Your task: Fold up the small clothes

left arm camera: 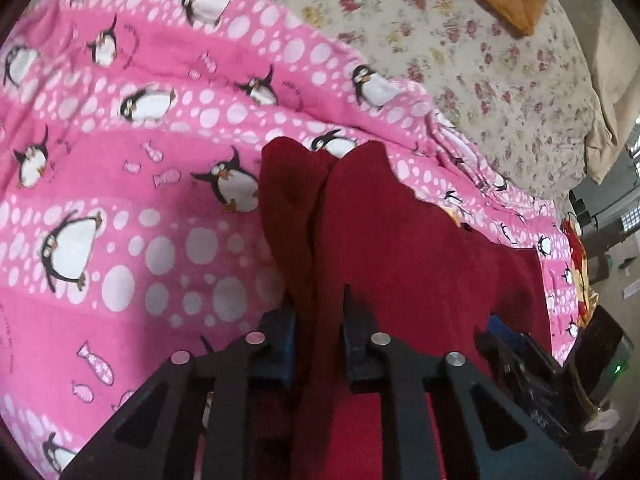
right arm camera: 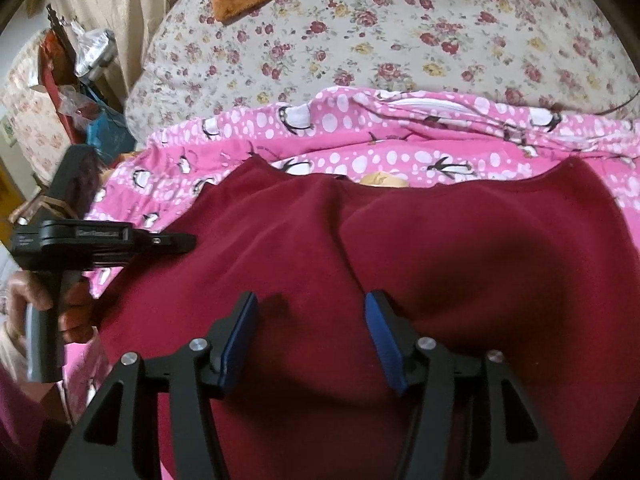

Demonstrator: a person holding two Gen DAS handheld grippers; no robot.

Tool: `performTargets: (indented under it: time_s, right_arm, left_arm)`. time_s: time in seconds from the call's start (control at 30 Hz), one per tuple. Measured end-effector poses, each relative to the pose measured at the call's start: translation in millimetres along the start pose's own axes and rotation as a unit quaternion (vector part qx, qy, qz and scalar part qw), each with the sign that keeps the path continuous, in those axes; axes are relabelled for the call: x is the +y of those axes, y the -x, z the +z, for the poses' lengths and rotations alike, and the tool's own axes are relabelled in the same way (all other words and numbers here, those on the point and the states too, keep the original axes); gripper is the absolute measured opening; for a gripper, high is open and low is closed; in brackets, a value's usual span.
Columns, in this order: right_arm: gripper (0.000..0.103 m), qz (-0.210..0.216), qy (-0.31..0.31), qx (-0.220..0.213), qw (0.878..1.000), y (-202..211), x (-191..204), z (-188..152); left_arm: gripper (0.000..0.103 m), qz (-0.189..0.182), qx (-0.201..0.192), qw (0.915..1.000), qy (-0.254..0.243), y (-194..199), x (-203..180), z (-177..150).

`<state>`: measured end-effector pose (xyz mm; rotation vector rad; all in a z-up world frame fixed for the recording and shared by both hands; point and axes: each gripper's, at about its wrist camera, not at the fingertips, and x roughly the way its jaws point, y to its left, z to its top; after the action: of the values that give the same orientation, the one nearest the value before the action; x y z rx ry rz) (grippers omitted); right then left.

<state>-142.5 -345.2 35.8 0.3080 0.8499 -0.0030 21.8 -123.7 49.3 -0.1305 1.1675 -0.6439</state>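
Maroon garment (right arm camera: 400,248) lies spread on the pink penguin blanket (left arm camera: 120,200) near the bed's edge, folding seemingly just begun. Left tool (left arm camera: 320,320) pinches a gathered ridge of it; right tool (right arm camera: 310,328) hovers spread above the cloth. A flowered bedsheet (right arm camera: 400,40) lies beyond, with room clutter (right arm camera: 88,92) beside the bed.

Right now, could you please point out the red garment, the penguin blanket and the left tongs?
red garment (right arm camera: 460,248), right wrist view, its broad middle.
penguin blanket (left arm camera: 120,200), left wrist view, bare pink cloth.
left tongs (left arm camera: 320,320), left wrist view, between fingertips.
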Motion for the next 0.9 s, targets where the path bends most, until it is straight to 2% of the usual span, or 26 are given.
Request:
performTargets:
  time_s: [0.03,0.1,0.23,0.37,0.6,0.67,0.77,0.9]
  right_arm:
    - [0.038,-0.01,-0.002,0.002,1.0,2,1,1]
    - [0.036,0.011,-0.01,0.004,1.0,5,1,3]
    - [0.035,0.003,0.017,0.01,1.0,-1,4,-3]
    - [0.035,0.021,0.001,0.011,1.0,-1,-4,-3]
    - [0.035,0.058,-0.039,0.01,0.998,-2,-16,-2]
    - [0.035,0.069,-0.06,0.014,0.996,-1,-21,0]
    - [0.035,0.089,-0.125,0.021,0.988,5,-35,1]
    - [0.035,0.105,-0.2,0.02,0.974,17,-55,-4]
  left_arm:
    - [0.0,-0.001,-0.005,1.0,-0.003,3,-3,0]
    - [0.0,-0.015,-0.018,0.9997,-0.006,14,-10,-2]
    - [0.0,-0.026,-0.029,0.9991,-0.017,25,-24,-3]
    - [0.0,-0.044,-0.035,0.9981,-0.025,36,-42,-4]
    - [0.0,-0.109,-0.038,0.9925,-0.041,65,-93,-1]
    - [0.0,-0.127,-0.035,0.9902,-0.047,70,-110,-1]
    - [0.0,-0.161,-0.025,0.9849,-0.059,75,-141,-6]
    - [0.0,-0.168,-0.009,0.9824,-0.081,66,-177,-17]
